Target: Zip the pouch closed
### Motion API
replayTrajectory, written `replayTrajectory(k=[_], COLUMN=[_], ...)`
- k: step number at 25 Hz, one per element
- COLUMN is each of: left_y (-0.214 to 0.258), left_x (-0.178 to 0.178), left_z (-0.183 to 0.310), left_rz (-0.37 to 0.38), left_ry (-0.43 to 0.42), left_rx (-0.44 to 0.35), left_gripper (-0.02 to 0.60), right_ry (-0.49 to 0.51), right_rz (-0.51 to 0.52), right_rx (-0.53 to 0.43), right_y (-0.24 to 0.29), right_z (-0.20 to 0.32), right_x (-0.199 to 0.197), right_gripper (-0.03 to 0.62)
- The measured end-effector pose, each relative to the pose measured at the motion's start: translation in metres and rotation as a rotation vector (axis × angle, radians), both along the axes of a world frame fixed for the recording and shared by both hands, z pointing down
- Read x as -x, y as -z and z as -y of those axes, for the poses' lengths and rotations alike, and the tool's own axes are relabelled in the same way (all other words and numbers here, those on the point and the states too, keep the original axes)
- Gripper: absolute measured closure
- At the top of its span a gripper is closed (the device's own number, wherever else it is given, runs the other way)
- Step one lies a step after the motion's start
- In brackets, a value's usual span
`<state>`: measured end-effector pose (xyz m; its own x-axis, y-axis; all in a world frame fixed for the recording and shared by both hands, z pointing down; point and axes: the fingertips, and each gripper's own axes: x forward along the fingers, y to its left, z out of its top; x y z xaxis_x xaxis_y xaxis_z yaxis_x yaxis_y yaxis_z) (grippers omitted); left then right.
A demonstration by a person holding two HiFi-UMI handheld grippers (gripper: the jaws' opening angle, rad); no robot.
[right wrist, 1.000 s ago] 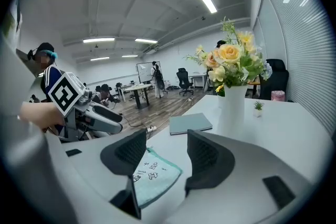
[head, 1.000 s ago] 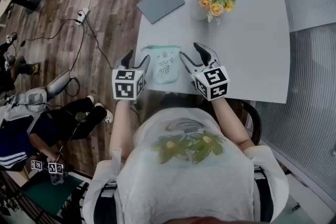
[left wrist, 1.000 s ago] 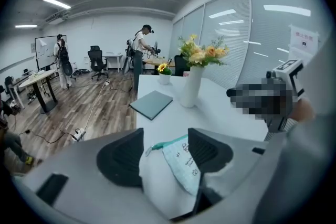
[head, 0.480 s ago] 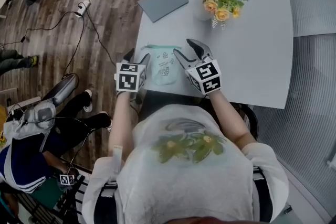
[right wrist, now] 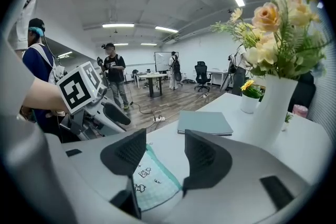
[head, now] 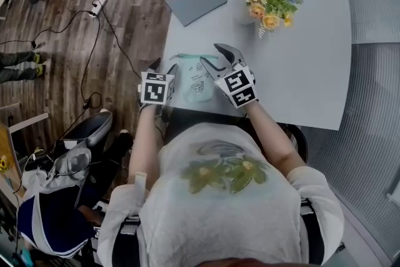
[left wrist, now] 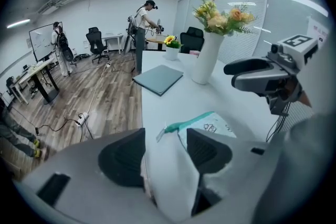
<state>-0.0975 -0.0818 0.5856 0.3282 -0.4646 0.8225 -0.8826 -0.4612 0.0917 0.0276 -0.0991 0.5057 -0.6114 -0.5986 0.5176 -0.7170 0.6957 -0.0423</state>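
Both pairs of fingers [left wrist: 123, 157] stand wide and grip nothing. Those of the left gripper [left wrist: 165, 136] have just been closing a little, with only bare worktop [left wrist: 157, 107] between them and, ahead in the gap, the pale tab [left wrist: 159, 136] at the end of the teal zip [left wrist: 186, 123]. The right gripper [right wrist: 164, 139] frames the printed face of the pouch [right wrist: 152, 183] without touching it. Over the past second both grippers have sunk and drawn in on the pouch, which lies flat near the worktop's front edge; the right one is now over its far right corner. I judge this the approach: neither tab nor fabric is gripped yet, so zipping has not begun
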Motion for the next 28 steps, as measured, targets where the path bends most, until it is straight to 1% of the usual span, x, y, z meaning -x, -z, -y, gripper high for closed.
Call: replayTrajectory(k=[4, 9, 12, 14, 18, 21, 24, 28], left_y=[-0.015, -0.028, -0.034, -0.038, -0.047, -0.054, -0.058, -0.065], left_x=[0.003, -0.001, -0.003, -0.005, -0.007, -0.010, -0.013, -0.014], left_z=[0.003, 0.013, 0.017, 0.020, 0.020, 0.020, 0.018, 0.017], left_rz=[0.032, 0.052, 0.058, 0.066, 0.085, 0.090, 0.098, 0.120], left_ry=[-0.020, -0.067, -0.086, -0.102, -0.142, -0.165, -0.192, -0.222], left_rx=[0.043, 0.047, 0.051, 0.054, 0.093, 0.111, 0.129, 0.140], left_gripper=[0.342, 0.351, 0.392, 0.402, 0.417, 0.459, 0.486, 0.491], right_ry=[0.021, 0.073, 0.102, 0.125, 0.182, 0.215, 0.230, 0.267], right_rz=[-0.020, -0.051, -0.067, -0.078, -0.106, -0.122, -0.139, -0.169], right_rx=[0.014, 0.024, 0.036, 0.044, 0.052, 0.055, 0.060, 0.071], right_y=[-0.011, -0.028, -0.039, -0.046, -0.057, -0.062, -0.068, -0.079], right_z=[0.003, 0.012, 0.016, 0.020, 0.025, 0.029, 0.032, 0.034], right_x=[0.008, 0.022, 0.030, 0.036, 0.047, 0.053, 0.058, 0.063], right_gripper=[0.355, 0.355, 0.355, 0.355, 0.355, 0.355, 0.355, 0.355])
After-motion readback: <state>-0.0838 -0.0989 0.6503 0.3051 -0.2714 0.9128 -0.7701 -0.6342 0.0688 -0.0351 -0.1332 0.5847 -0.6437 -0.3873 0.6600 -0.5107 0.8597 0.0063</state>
